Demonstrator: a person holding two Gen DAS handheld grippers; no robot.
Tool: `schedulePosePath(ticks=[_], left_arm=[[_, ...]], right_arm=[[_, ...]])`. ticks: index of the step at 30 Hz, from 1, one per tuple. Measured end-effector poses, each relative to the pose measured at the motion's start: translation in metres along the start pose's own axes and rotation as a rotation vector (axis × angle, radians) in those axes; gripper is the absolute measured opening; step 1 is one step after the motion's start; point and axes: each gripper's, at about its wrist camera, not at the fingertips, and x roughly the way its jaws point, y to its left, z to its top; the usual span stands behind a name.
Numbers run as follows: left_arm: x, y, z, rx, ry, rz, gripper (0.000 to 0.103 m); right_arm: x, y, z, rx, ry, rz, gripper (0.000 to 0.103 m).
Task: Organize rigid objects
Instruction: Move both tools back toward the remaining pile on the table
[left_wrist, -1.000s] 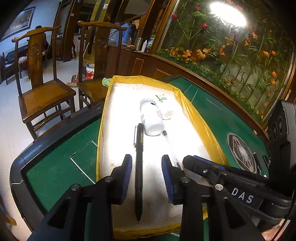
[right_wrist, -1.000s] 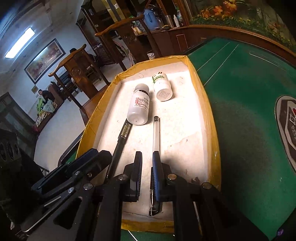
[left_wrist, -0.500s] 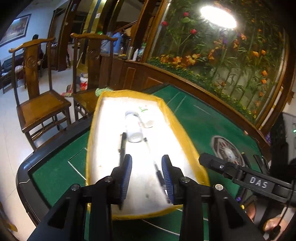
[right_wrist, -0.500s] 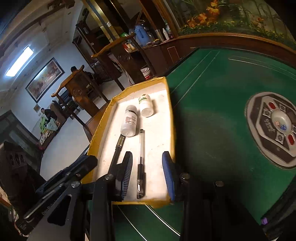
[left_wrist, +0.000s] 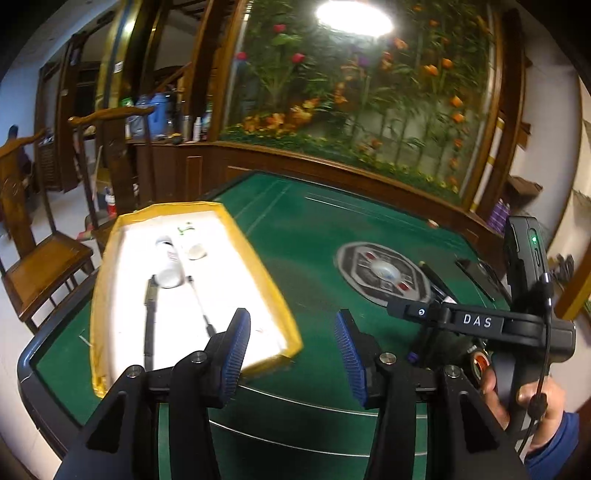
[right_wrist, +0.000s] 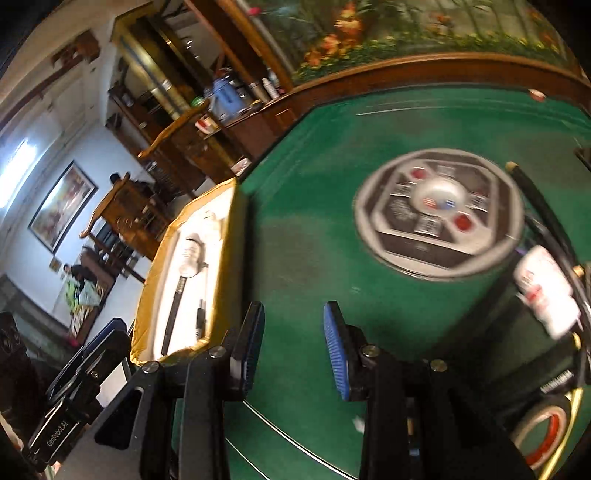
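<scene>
On the tabletop (left_wrist: 317, 236), tray (left_wrist: 258, 258) at 10 o'clock: two bottles, two pens inside.
Left tool (left_wrist: 291, 345): opening, empty.
Right tool (right_wrist: 293, 347): parted, empty.
Remaining: white bottle (right_wrist: 545, 291) at 3 o'clock, still outside.

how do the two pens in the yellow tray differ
The black pen is dark along its whole length and looks thicker; the clear pen has a thin see-through barrel and a dark grip. The black pen lies nearer the tray's left wall, the clear pen to its right. Both lie flat, lengthwise, below the white bottles.
</scene>
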Motion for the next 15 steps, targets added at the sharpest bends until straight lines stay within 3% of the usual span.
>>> schedulePosePath(ticks=[7, 15], left_arm=[[-0.003, -0.022, -0.007, 0.05, 0.013, -0.041, 0.05], [0.012, -0.055, -0.017, 0.113, 0.083, -0.108, 0.05]], right_arm=[[-0.037, -0.035, -0.013, 0.06, -0.048, -0.015, 0.032], [-0.096, -0.088, -0.032, 0.131, -0.155, -0.076, 0.032]])
